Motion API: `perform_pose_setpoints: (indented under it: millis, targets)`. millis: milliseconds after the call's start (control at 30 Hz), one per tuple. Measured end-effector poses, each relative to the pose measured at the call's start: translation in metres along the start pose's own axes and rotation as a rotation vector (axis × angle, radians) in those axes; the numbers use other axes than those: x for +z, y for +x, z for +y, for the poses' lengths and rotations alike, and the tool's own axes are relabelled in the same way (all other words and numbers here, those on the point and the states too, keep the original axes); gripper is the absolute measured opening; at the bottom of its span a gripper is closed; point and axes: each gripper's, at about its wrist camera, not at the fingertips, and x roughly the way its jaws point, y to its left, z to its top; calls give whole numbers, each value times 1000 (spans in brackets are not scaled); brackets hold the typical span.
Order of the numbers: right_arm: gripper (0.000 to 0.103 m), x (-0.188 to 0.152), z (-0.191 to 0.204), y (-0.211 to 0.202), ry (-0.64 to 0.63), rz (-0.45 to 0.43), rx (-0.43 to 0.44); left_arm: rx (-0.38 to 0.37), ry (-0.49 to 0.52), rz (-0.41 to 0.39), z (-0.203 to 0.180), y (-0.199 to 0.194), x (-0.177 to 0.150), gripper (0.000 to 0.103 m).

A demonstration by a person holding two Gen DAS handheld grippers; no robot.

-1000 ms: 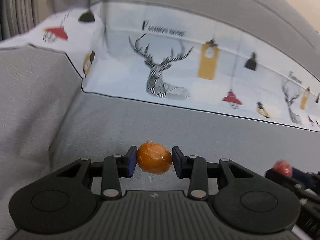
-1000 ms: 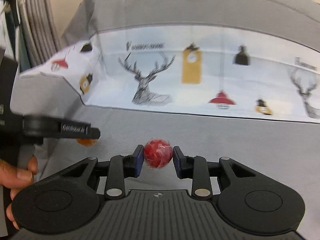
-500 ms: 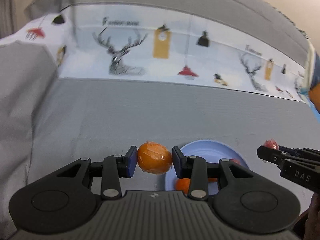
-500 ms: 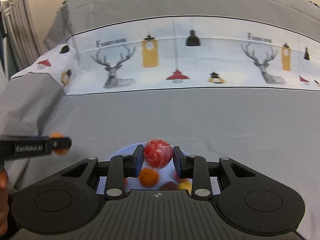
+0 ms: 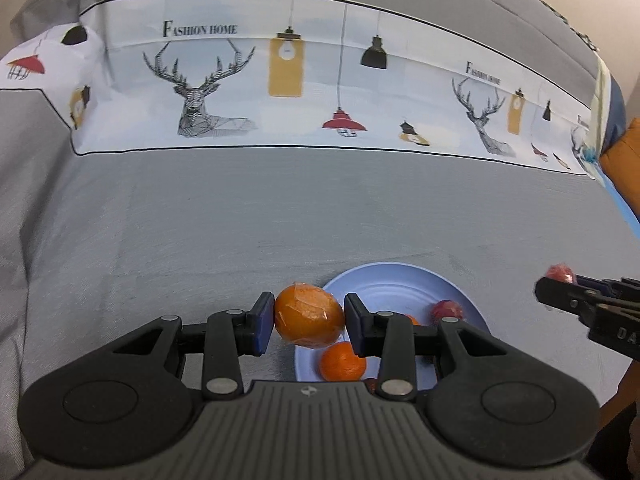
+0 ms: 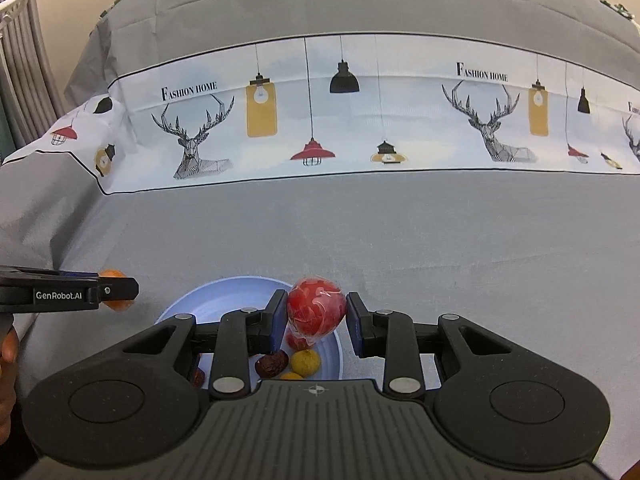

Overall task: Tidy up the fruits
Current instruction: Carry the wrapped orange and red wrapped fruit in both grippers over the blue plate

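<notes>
The left gripper (image 5: 309, 323) is pinching an orange fruit (image 5: 309, 316) wrapped in clear film, both blue pads pressing on its sides, and it is hanging just over the left rim of the light blue plate (image 5: 390, 280). Below it on the plate a smaller orange fruit (image 5: 343, 361) is lying, with a dark red fruit (image 5: 447, 310) nearer the right edge. Off to the right, the tip of the other tool is poking into view with something red at its end.

Over on the right wrist camera, the right gripper (image 6: 316, 314) is clamping a red fruit (image 6: 316, 312), also film-wrapped, pads tight against it, and it is sitting above the right half of the plate (image 6: 224, 292). Underneath, a wrinkled dark red date-like fruit (image 6: 272, 364) and a small yellow fruit (image 6: 305, 362) are resting side by side, with another red piece partly hidden behind the held fruit. At the left edge the left tool is reaching in level, orange showing at its tip, just beside the plate's left rim.

Everything is sitting on a grey tablecloth (image 6: 440, 232), which is carrying a white band (image 6: 360, 120) printed with deer heads, hanging lamps and the words "Fashion Home" further back.
</notes>
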Motion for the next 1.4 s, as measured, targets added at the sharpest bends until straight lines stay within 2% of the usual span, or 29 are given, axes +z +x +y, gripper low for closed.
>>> perform_pose_setpoints:
  millis: [300,567,767,1033,1400]
  targets:
    - [33,1,10,7,-30,21,16,-47,-24,28,3,6,1,42]
    - [33,-4,15,11,-81,90,56,-117,108,57,-26,11,-11,42]
    - [33,-13,28,20,-162,136,41,-119,169,67,-37,16,-19,42]
    - [33,-20,33,29,-203,199,42,-109,222,78,-46,23,-23,42]
    - [33,-22,35,33,-226,241,40,-101,242,77,-49,24,-24,42]
